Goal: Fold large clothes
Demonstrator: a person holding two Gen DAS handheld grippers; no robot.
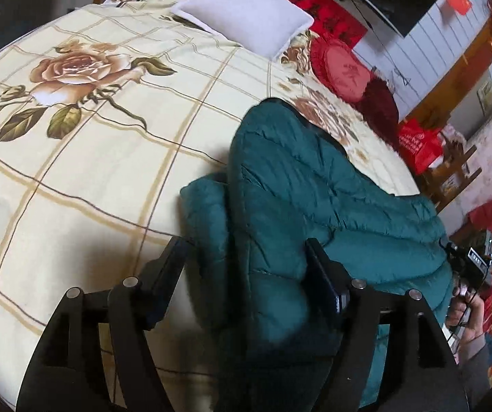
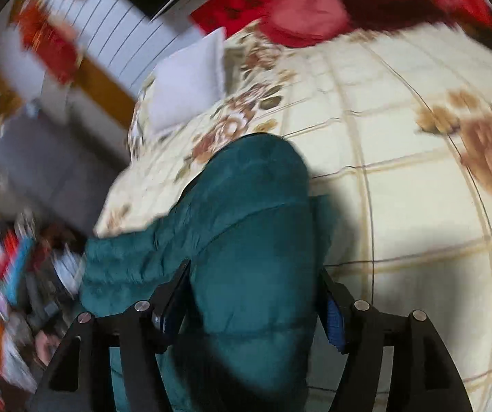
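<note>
Teal puffer jacket (image 1: 314,199) near bed (image 1: 74,189) right edge; left gripper (image 1: 246,257), right gripper (image 2: 256,274) part-open, jacket between, grip unclear

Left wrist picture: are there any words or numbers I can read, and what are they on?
None can be read for sure.
Red paper banner on the wall: dark characters, too blurred to read.
Round red cushion: one embroidered character, unclear.
Red shopping bag: pale print, too small.
Small black device display: digits, too blurred.
</note>
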